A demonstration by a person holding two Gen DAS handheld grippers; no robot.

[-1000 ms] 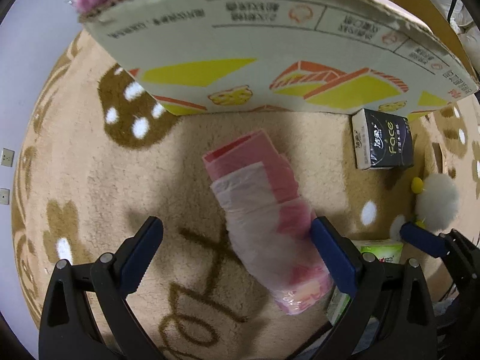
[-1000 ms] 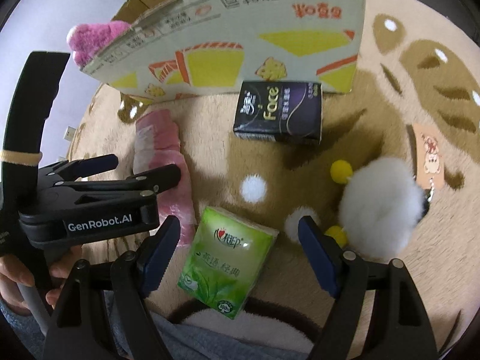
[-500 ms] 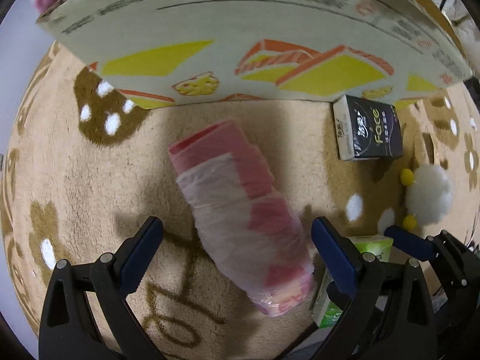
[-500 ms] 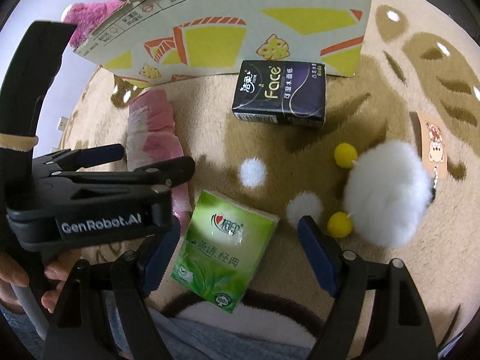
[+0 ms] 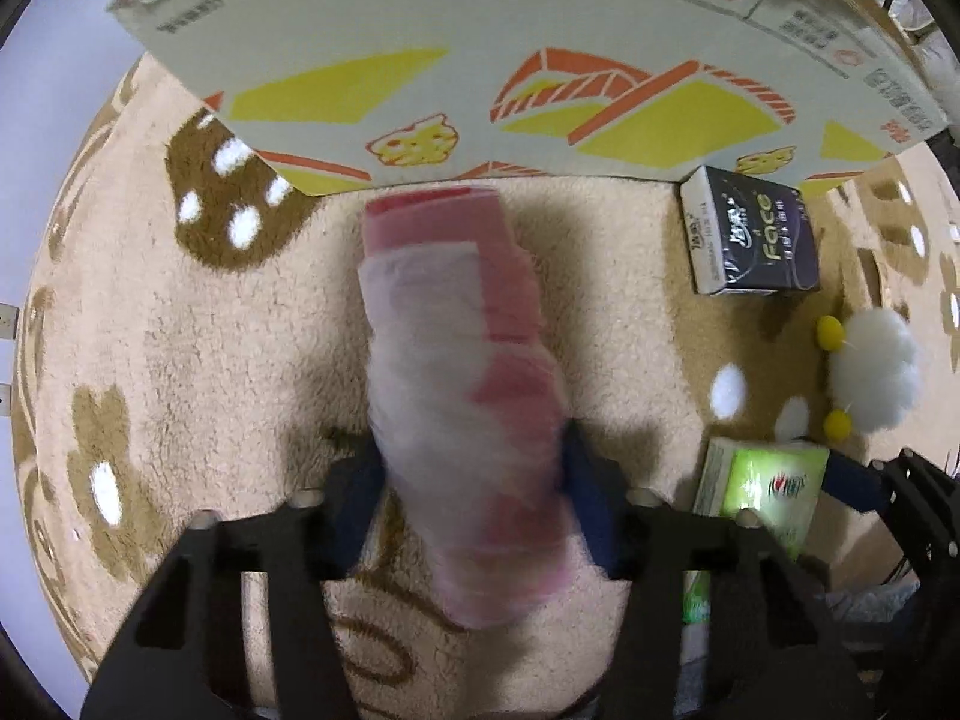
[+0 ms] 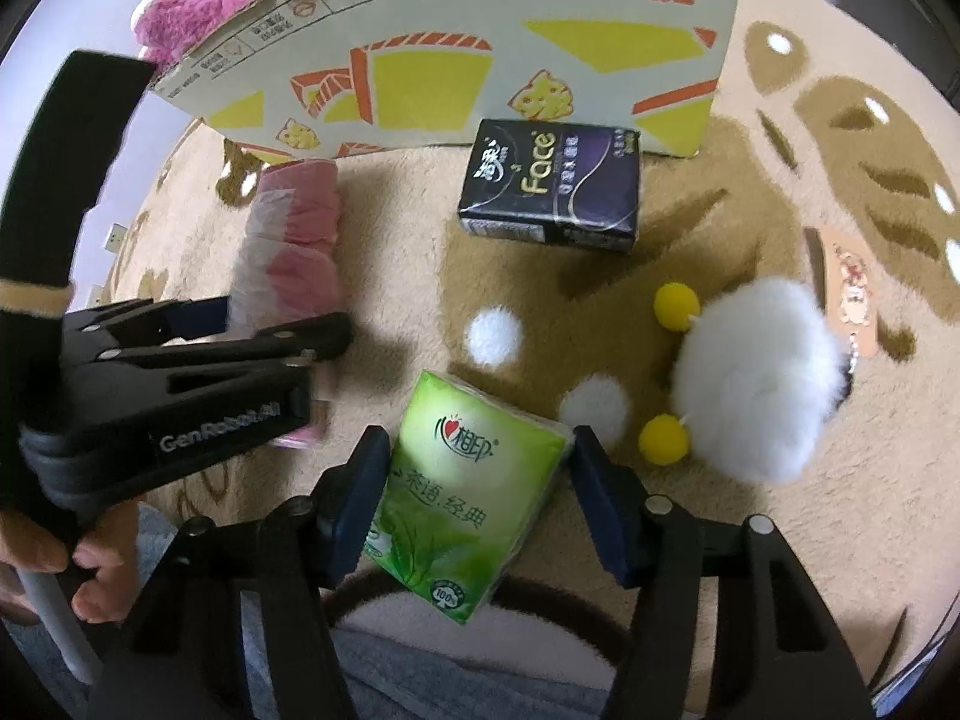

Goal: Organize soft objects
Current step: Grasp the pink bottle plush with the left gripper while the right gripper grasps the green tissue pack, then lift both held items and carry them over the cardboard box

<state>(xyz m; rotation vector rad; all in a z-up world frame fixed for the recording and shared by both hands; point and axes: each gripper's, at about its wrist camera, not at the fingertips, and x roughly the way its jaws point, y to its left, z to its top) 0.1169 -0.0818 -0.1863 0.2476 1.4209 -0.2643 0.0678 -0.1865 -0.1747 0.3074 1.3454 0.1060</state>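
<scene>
Tools (image 5: 471, 492) (image 6: 477, 495) tight around pink roll (image 5: 462, 372), green pack (image 6: 462, 492)

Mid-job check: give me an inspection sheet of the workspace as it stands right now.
Surface: beige patterned rug.
Job's things: pink wrapped roll, green tissue pack, dark Face tissue box, white pompom with yellow balls, pink plush poking up behind the box flap.
Clutter: small sticker card beside the pompom.
Grippers: left gripper closed on the roll; right gripper closed on the green pack.
Cables: nothing seen.
Surroundings: printed cardboard box, pale wall, operator's hand.
</scene>
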